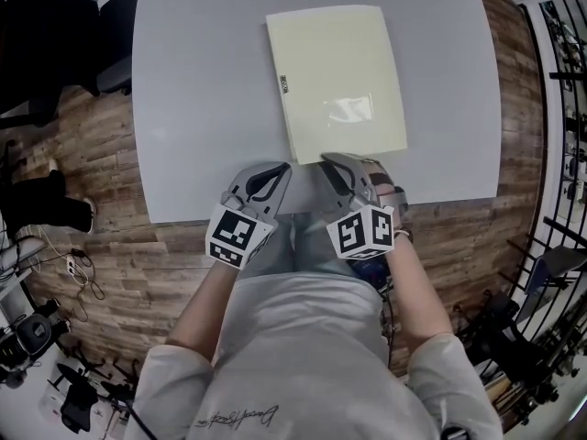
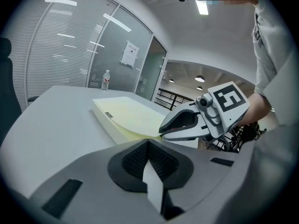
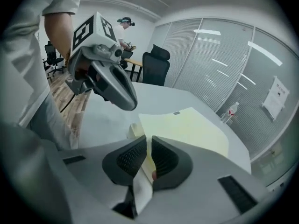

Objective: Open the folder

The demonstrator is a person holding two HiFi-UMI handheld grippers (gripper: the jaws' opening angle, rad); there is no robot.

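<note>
A pale yellow folder [image 1: 335,76] lies flat on the grey table [image 1: 202,90], its near edge close to the table's front edge. My right gripper [image 1: 328,160] is at the folder's near left corner, shut on the thin front cover. In the right gripper view the yellow cover [image 3: 187,127] runs between the pads of the right gripper [image 3: 149,146]. From the left gripper view, the right gripper [image 2: 163,130] pinches the cover's corner, which is lifted slightly off the folder [image 2: 131,113]. My left gripper [image 1: 278,168] sits just left of it, shut and empty, above the table.
A water bottle [image 2: 105,80] stands at the table's far end by the glass wall. A black chair [image 3: 156,64] is beside the table, and wooden floor [image 1: 92,154] surrounds it. The person's lap is right below the front edge.
</note>
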